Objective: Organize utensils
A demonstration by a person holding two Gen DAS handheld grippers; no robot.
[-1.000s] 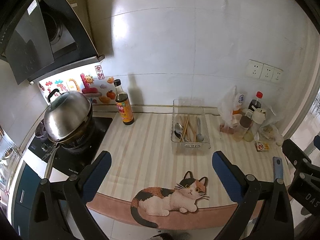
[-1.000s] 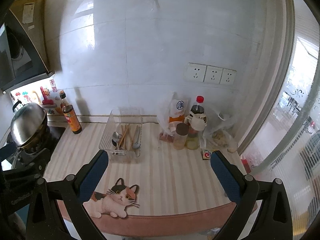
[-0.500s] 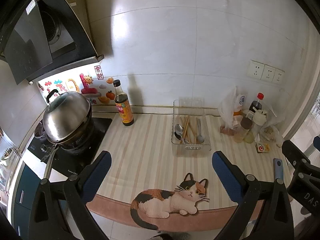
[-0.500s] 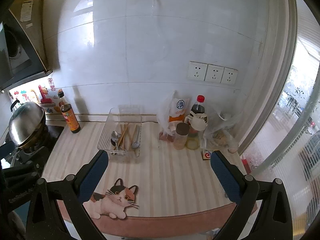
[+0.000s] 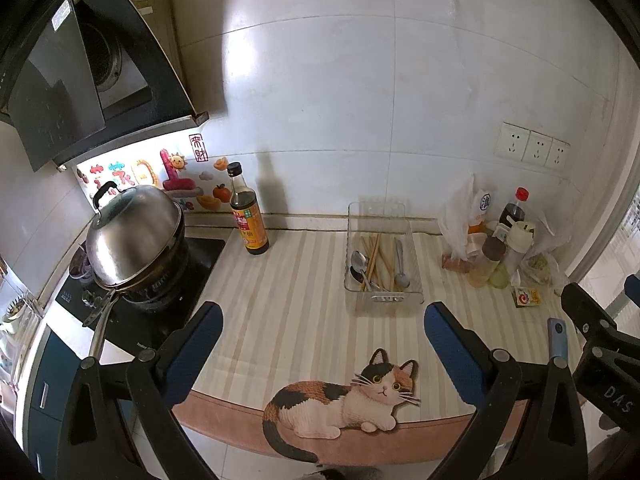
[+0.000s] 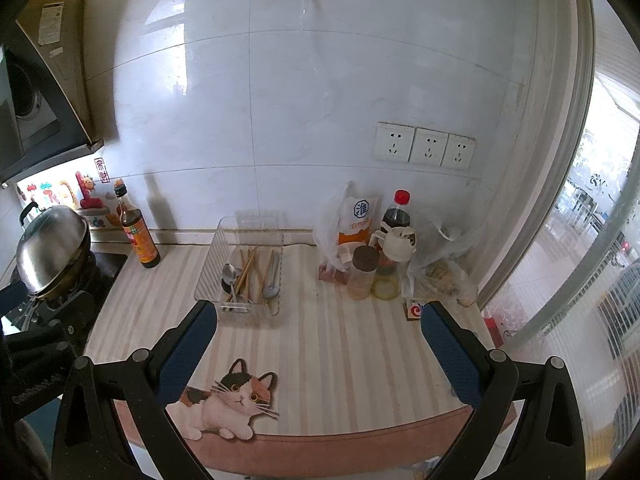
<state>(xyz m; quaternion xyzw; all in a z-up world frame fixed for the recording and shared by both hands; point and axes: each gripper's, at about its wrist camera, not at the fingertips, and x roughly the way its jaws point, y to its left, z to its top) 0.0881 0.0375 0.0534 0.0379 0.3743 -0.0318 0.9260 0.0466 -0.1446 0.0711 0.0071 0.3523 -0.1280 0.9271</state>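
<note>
Clear tray [image 5: 384,298] holds spoons [image 5: 400,268] and chopsticks [image 5: 372,254] lengthwise toward the wall; both grippers' jaws apart, empty.

A clear rectangular plastic tray [image 5: 383,300] sits on the striped counter; inside lie metal spoons [image 5: 400,278] and wooden chopsticks [image 5: 373,254]. All lie flat, lengthwise.

Utensils [image 5: 376,264] lie in tray [image 5: 416,272]; bottle [image 5: 246,216] left of it.

Striped cat-print counter mat [image 5: 304,312] under clear tray [image 5: 382,300], bottles [image 6: 138,240]
</note>
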